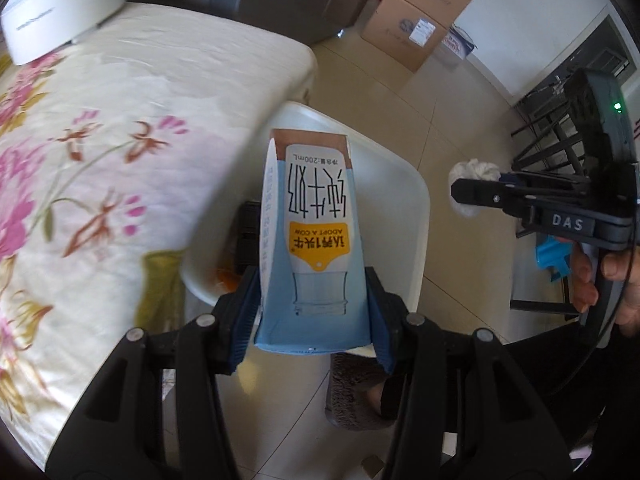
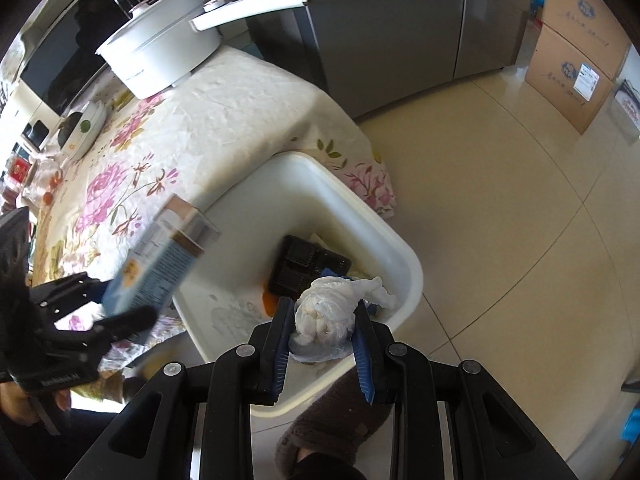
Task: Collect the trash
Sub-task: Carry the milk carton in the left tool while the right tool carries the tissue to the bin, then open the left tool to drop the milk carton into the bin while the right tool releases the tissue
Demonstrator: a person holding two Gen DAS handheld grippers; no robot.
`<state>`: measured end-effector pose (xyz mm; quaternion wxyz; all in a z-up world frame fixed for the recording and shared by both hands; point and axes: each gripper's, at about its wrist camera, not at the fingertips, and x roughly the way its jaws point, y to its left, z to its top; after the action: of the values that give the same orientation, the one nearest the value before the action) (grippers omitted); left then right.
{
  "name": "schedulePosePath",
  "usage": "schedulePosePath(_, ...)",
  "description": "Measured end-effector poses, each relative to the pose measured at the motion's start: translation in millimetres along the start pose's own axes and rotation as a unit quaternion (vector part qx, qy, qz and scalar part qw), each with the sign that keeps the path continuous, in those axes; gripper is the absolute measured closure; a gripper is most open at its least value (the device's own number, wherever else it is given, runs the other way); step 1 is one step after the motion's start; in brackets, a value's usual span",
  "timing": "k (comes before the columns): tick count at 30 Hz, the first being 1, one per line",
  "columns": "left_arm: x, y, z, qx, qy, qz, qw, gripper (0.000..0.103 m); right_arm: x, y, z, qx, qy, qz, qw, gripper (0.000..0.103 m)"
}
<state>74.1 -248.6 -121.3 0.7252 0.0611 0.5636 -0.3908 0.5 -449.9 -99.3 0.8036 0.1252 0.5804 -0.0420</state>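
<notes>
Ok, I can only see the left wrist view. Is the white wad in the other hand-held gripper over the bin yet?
Observer: Yes, the wad in the right hand-held gripper looks to be over the bin.
Child: What's in the bin?
Observer: A black tray, with something orange beside it.
Child: Anything still on the table?
Observer: A white pot with a long handle stands at the far end of the table.

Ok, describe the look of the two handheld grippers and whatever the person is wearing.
Both are black plastic linkage frames with silver pivot bolts and ribbed blue pads. The left gripper carries small white lettering on its body; the right gripper has a grey "DAS" label, a green indicator light and a thin black cable. The person wears dark clothing and a brown fuzzy slipper.
</notes>
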Motion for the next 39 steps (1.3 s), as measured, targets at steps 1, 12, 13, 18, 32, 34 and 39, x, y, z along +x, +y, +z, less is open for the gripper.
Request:
schedulePosePath(1,1.3,0.9,0.4,0.000,0.001,0.000,1.0000,0.051,-0.8,-1.6,-1.2,0.001,0.000,0.000,1.000,0.074)
schedulePosePath(12,6.8,4.7,7.3,0.007,-0.021,0.025,0.9994,0.013,4.0,-15.2,-4.5,0.010,0.012,-0.013,1.000,0.074)
schedulePosePath(13,3.8,5.2,7.7,0.005,-0.027,0.026,0.9993,0.009,5.0,-16.2,-4.3,0.011,0.013,-0.013,1.000,0.074)
schedulePosePath(18,-14.7,10.2,6.5,-0.001,-0.044,0.035,0.9984,0.003,8.0,-15.8,-3.5,0.010,0.017,-0.015,1.000,0.073)
schedulePosePath(32,-66.8,69.0,-33.5,-0.072,-0.061,0.082,0.9922,0.002,20.1,21.2,6.7,-0.025,0.027,-0.010,0.999,0.072)
schedulePosePath(34,-73.3,73.3,-37.1,-0.078,-0.067,0.085,0.9910,0.001,21.7,30.5,8.9,-0.030,0.028,-0.008,0.999,0.072)
schedulePosePath(39,-89.5,87.1,-50.0,-0.099,-0.081,0.092,0.9875,0.001,24.6,51.3,12.5,-0.043,0.029,-0.002,0.999,0.071)
